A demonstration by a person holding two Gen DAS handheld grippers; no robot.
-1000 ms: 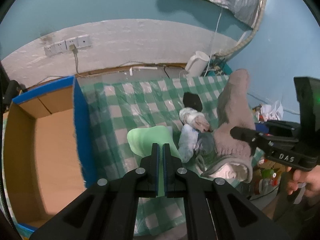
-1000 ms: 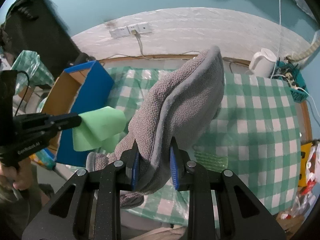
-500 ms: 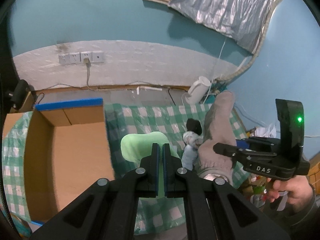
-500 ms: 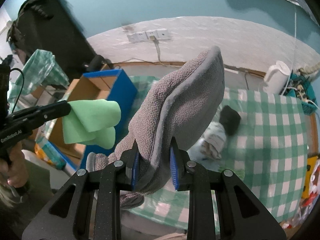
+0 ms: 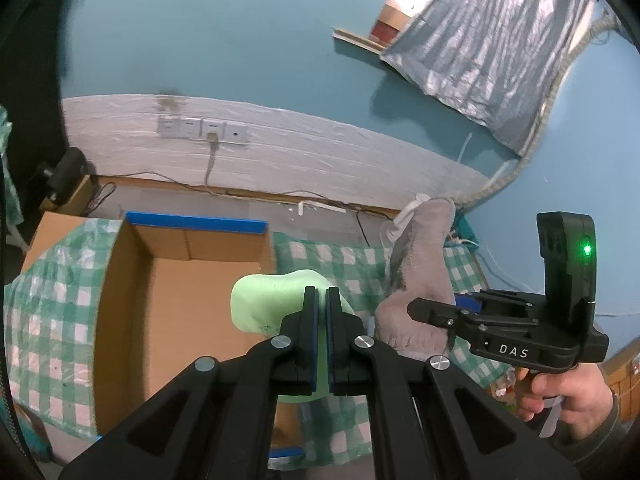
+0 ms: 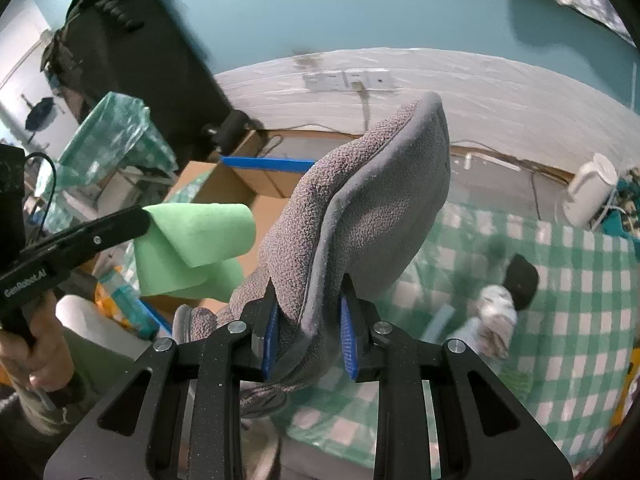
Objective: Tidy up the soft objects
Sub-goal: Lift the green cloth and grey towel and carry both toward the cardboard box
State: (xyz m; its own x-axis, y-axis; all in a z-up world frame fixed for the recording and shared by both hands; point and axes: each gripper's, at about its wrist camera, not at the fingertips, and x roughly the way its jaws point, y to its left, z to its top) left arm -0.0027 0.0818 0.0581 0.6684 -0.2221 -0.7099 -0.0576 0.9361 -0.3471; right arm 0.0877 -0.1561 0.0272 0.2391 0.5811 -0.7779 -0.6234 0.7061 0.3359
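Observation:
My left gripper (image 5: 321, 300) is shut on a light green cloth (image 5: 272, 300) and holds it in the air over the right edge of an open cardboard box (image 5: 188, 320) with blue rims. The green cloth also shows in the right wrist view (image 6: 192, 248), with the left gripper (image 6: 140, 220) there. My right gripper (image 6: 308, 312) is shut on a grey fleece slipper (image 6: 360, 208), held up to the right of the box. The slipper shows in the left wrist view (image 5: 420, 280) next to the right gripper (image 5: 416, 308).
A green checked tablecloth (image 6: 560, 280) covers the table. On it lie a black soft item (image 6: 520, 280), a white rolled cloth (image 6: 496, 312) and a green scrubber (image 6: 516, 380). A white kettle (image 6: 588, 192) stands at the back right. Wall sockets (image 5: 200, 130) are behind.
Both grippers have lifted and moved left, towards the box, carrying the green cloth and the grey slipper. The pile of soft items has dropped out of the left wrist view.

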